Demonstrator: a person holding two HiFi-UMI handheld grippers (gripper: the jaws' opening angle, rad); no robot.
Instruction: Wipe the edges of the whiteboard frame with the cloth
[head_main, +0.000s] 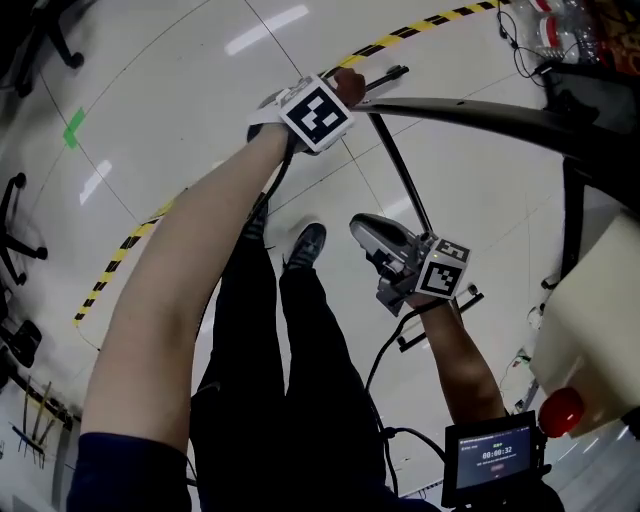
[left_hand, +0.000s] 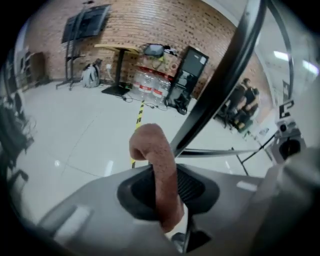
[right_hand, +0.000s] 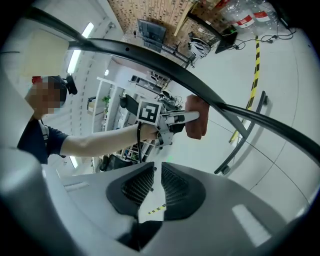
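A reddish-brown cloth (left_hand: 155, 150) stands up from between the pads of my left gripper (left_hand: 166, 181), which is shut on it. In the head view that gripper (head_main: 318, 112) is held out far ahead, the cloth (head_main: 350, 84) at its tip beside the end of the dark whiteboard frame bar (head_main: 480, 115). The right gripper view shows the cloth (right_hand: 196, 119) just under the frame bar (right_hand: 165, 65); whether they touch I cannot tell. My right gripper (head_main: 362, 228) hangs lower and nearer, below the bar, its jaws (right_hand: 154, 182) drawn together to a thin slit with nothing in them.
A slanted stand leg (head_main: 402, 170) runs from the bar down to the floor. A white panel (head_main: 600, 320) with a red knob (head_main: 562, 410) is at the right. Yellow-black tape (head_main: 110, 270) crosses the floor. Water bottles (left_hand: 150, 85) stand by the brick wall. Office chairs (head_main: 20, 250) are at left.
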